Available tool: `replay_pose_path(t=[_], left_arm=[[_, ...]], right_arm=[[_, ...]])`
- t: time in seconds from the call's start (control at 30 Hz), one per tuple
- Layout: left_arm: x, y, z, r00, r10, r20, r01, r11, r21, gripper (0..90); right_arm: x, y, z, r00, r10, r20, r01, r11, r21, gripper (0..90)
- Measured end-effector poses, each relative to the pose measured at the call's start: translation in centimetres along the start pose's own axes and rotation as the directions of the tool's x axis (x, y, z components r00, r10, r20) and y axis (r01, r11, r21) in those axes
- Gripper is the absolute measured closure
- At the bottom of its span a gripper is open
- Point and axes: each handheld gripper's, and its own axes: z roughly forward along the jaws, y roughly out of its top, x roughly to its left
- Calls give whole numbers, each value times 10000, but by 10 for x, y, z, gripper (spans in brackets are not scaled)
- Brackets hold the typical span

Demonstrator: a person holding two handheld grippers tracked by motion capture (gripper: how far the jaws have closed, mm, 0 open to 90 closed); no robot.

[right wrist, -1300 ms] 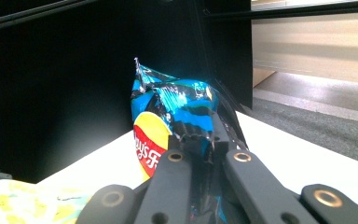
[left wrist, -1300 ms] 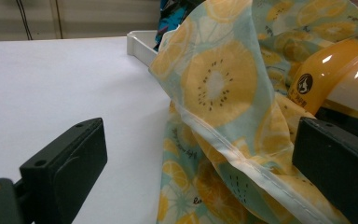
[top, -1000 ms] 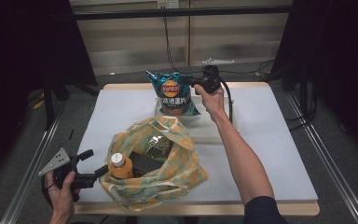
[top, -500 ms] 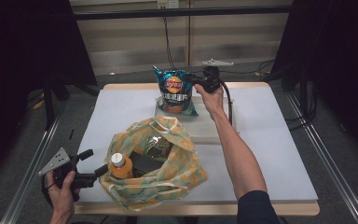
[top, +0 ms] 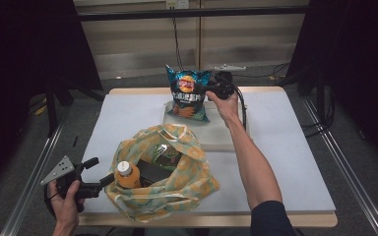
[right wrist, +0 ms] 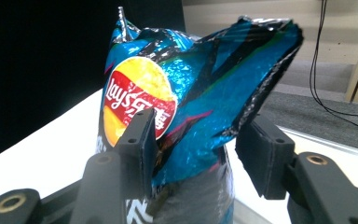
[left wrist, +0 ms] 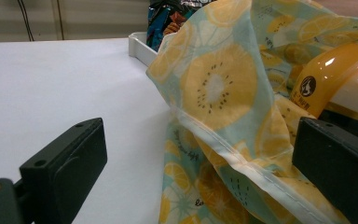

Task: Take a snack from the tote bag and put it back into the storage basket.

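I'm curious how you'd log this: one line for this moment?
right gripper: jaws just opening around chip bag, standing in white tray | left gripper: open at fruit-print bag

In the left gripper view the orange bottle (left wrist: pixel 335 84) runs off the right edge, and the chip bag (left wrist: pixel 172 18) is cut by the top edge, its lower part behind the fruit-print bag (left wrist: pixel 223 116). In the right gripper view the chip bag's base drops below the frame. In the high view its small print is unreadable
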Motion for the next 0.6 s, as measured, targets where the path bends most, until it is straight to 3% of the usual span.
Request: replay_pose_path(t=[0.2,0.37,0.5,0.6], left_arm=[[1,0,0,10000,0,-12,0,10000,14,30],[0,0,-1,10000,59,-58,-59,10000,61,30],[0,1,0,10000,85,-25,-85,9999,58,30],[-1,1,0,10000,15,-63,-15,10000,-26,30]], right_arm=[[-1,2,-12,10000,-61,-62,62,9999,104,276],[3,0,-28,9995,-272,-151,274,9995,129,217],[5,-8,-43,9994,-287,-217,289,9995,111,242],[7,-18,-50,9987,-363,-344,374,9987,336,365]])
